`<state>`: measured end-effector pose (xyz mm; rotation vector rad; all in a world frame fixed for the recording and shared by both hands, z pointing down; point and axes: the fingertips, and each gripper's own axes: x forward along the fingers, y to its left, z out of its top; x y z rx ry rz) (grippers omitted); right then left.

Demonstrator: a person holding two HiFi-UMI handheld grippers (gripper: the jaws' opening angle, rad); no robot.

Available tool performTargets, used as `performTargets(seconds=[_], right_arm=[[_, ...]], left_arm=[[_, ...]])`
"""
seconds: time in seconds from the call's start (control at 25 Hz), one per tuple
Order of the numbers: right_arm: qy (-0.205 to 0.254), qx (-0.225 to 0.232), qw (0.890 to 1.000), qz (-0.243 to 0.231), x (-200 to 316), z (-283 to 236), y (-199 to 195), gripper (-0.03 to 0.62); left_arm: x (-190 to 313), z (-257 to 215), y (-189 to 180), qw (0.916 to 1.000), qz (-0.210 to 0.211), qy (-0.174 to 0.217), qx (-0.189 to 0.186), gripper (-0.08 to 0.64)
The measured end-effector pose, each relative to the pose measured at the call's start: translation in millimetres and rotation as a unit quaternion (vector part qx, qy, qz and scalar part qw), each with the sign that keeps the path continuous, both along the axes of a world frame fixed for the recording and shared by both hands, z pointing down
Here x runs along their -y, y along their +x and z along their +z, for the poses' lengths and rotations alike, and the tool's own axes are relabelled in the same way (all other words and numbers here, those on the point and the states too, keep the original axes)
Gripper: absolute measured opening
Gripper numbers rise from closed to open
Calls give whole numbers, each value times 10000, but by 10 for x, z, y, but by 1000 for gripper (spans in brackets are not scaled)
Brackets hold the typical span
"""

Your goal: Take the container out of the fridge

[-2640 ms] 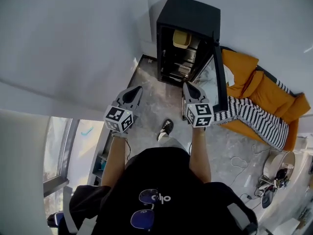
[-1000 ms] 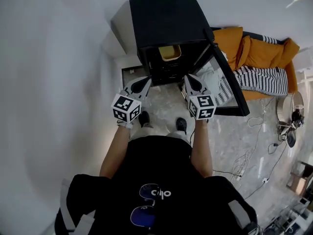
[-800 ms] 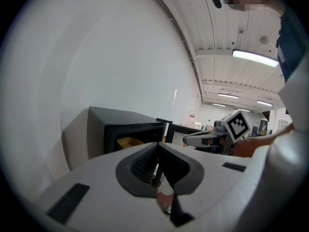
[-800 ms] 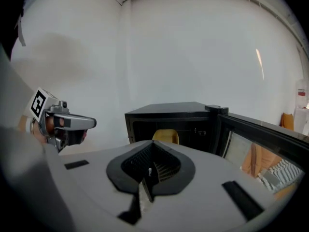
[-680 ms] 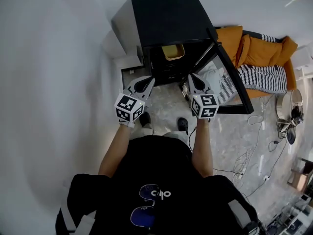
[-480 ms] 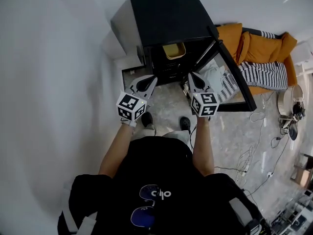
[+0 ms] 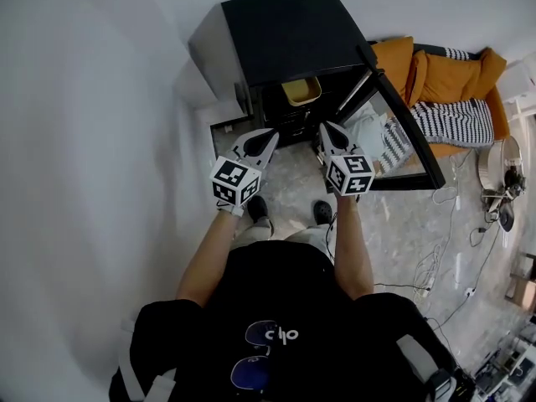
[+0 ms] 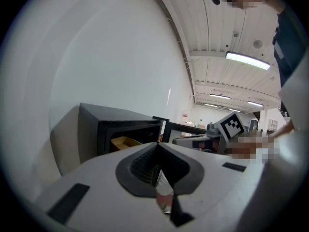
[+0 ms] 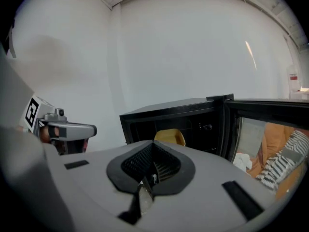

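One black fridge [image 7: 285, 32] is seen with its one door [image 7: 402, 141] swung open to the right, and one yellow container [image 7: 300, 90] is set on the upper shelf near the front edge. Two grippers, the left gripper [image 7: 272, 133] and the right gripper [image 7: 324, 127], are held short of the opening, both closed tight on nothing. Bare floor [image 7: 293, 174] is left between them and the fridge, bounded by the wall [image 7: 100, 141] and the door.

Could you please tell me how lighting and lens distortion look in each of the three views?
Head view: fisheye bends the wall; the fridge interior is dark, only the yellow container stands out. Left gripper view: black circular vignette, a ceiling light glares. Right gripper view: same vignette, soft even light on the wall.
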<state>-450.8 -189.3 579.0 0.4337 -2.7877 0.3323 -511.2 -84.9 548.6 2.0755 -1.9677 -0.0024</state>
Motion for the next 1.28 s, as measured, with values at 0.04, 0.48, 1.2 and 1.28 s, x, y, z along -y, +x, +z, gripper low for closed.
performTargets(seconds=[0.04, 0.48, 1.2, 1.28], right_arm=[[-31, 69, 10000, 19, 30, 5, -28, 8], [167, -7, 9999, 13, 169, 304, -297, 8], [101, -42, 9997, 215, 357, 851, -552, 298], [184, 32, 9996, 205, 406, 891, -620, 374]], left_arm=[[16, 9, -14, 10000, 13, -7, -6, 6], [213, 215, -132, 9993, 347, -45, -105, 6], [334, 631, -185, 9953, 663, -233, -664, 6], [348, 680, -185, 9951, 656, -263, -695, 6]])
